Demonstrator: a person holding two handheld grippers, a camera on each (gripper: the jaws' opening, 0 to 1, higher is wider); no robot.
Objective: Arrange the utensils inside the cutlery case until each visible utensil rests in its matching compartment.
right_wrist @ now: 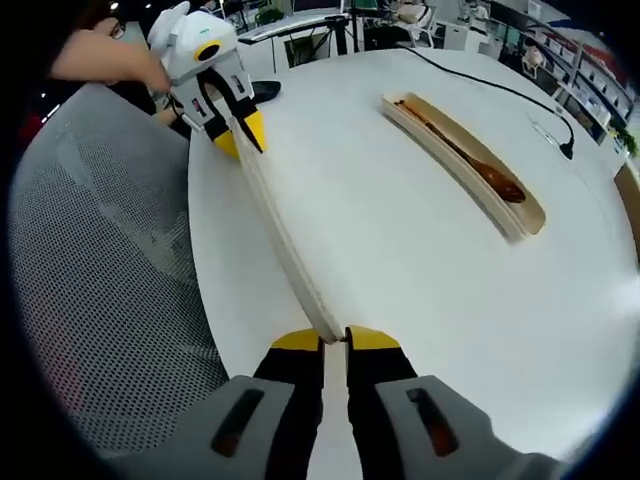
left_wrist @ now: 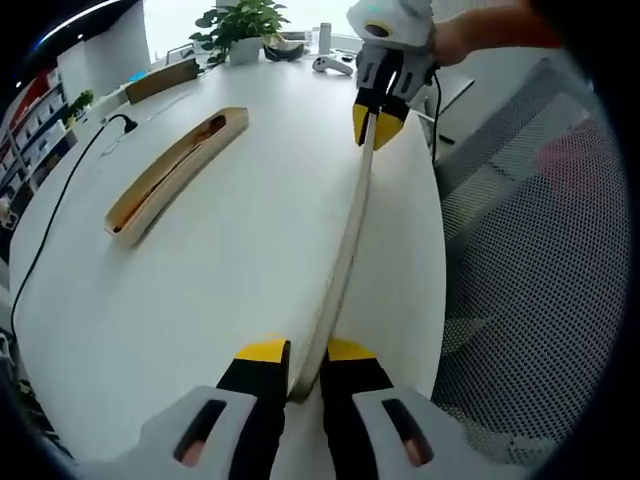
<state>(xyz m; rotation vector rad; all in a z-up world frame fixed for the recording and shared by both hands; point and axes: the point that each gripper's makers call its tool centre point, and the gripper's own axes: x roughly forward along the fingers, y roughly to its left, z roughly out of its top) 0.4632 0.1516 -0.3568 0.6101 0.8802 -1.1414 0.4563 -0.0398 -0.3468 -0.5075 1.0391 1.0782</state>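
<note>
Pale wood: a long, thin, flat wooden lid (left_wrist: pixel 345 245) is held edge-up above the white round desk (left_wrist: pixel 230 270), near its edge beside a grey mesh chair (left_wrist: pixel 540 290). Left gripper (left_wrist: pixel 305 365) has its yellow-tipped jaws closed on one end of the lid; right gripper (left_wrist: pixel 380 118), seen far off in the left gripper view, is clamped on the opposite end. Right gripper view confirms this: right gripper (right_wrist: pixel 335 340) pinches the near end of the lid (right_wrist: pixel 285 240), left gripper (right_wrist: pixel 235 125) grips the far end. Well apart on the desk lies the long open wooden cutlery case (right_wrist: pixel 470 165) with a dark brown wooden spoon (right_wrist: pixel 475 160) resting inside. A black cable (left_wrist: pixel 60 200) crosses the desk beyond the case.
</note>
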